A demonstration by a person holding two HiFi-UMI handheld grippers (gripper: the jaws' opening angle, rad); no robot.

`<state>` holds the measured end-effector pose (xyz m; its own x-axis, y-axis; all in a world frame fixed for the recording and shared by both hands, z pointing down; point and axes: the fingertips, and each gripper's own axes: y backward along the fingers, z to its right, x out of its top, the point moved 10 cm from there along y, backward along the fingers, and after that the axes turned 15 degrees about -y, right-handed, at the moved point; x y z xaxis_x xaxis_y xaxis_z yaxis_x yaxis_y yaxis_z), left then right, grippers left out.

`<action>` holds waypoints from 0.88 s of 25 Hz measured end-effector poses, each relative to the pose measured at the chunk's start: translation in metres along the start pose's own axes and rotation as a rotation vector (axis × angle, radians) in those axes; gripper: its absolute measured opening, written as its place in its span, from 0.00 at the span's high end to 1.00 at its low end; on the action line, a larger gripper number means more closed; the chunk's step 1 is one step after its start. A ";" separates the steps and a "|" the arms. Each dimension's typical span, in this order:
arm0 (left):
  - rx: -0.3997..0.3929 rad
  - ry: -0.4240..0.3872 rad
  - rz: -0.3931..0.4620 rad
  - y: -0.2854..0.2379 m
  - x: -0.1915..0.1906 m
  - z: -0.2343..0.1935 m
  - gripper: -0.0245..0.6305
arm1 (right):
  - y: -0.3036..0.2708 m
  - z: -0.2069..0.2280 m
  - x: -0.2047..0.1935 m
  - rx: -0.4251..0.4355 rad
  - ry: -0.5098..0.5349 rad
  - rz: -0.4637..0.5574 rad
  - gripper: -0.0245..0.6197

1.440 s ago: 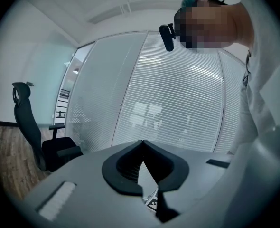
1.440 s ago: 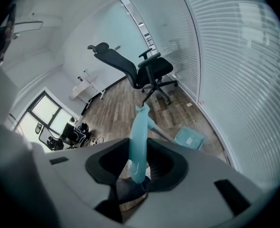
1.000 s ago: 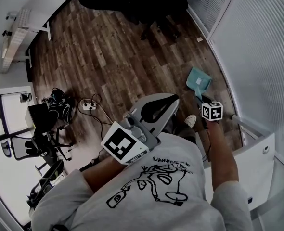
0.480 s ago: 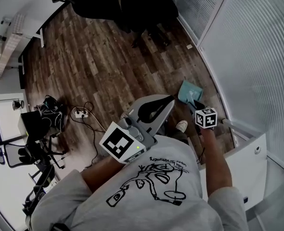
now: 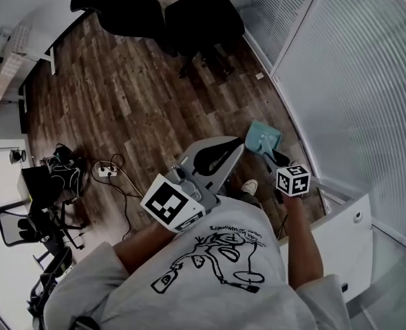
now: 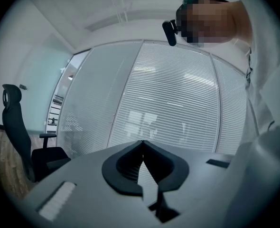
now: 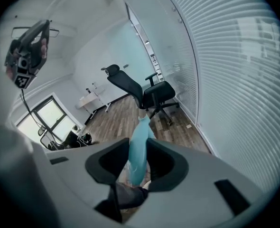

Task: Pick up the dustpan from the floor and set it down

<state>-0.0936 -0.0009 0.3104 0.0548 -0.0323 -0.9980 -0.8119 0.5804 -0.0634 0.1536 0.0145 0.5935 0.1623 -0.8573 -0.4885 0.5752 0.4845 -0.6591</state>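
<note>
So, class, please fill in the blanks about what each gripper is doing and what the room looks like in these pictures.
1. The right gripper is closed on the handle of a teal ____.
2. The left gripper has its jaws ____, with nothing between them.
3. The two black chairs stand on a ____ floor.

Missing words: dustpan; shut; wooden.

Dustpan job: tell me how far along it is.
Done: the right gripper is clamped on the teal dustpan, which looks clear of the wood floor. In hand: holding it aloft. Left: setting it down. The left gripper is shut, empty.
</note>
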 end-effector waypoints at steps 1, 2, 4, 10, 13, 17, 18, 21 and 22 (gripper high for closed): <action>0.000 -0.001 0.002 -0.001 0.000 0.000 0.96 | 0.005 -0.003 0.004 0.004 0.002 0.011 0.80; -0.001 -0.003 0.004 -0.001 0.000 0.000 0.96 | 0.011 -0.007 0.008 0.008 0.004 0.022 0.80; 0.000 -0.005 0.005 -0.002 0.000 0.001 0.96 | 0.024 -0.016 0.017 0.017 0.009 0.041 0.80; 0.001 -0.010 0.016 -0.007 0.005 0.002 0.96 | 0.061 -0.043 0.048 0.040 0.037 0.099 0.80; 0.000 -0.010 0.020 -0.007 0.007 0.002 0.96 | 0.078 -0.058 0.060 0.044 0.060 0.120 0.79; -0.003 -0.013 0.028 -0.011 0.008 0.005 0.96 | 0.100 -0.072 0.072 0.061 0.074 0.143 0.79; -0.003 -0.014 0.028 -0.011 0.008 0.005 0.96 | 0.107 -0.076 0.076 0.067 0.072 0.152 0.79; -0.002 -0.016 0.032 -0.010 0.011 0.006 0.96 | 0.129 -0.092 0.087 0.082 0.064 0.181 0.80; -0.002 -0.017 0.034 -0.010 0.012 0.007 0.96 | 0.138 -0.098 0.090 0.085 0.065 0.190 0.80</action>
<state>-0.0813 -0.0013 0.2994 0.0372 0.0011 -0.9993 -0.8148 0.5789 -0.0297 0.1691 0.0209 0.4028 0.2237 -0.7378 -0.6369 0.6053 0.6173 -0.5025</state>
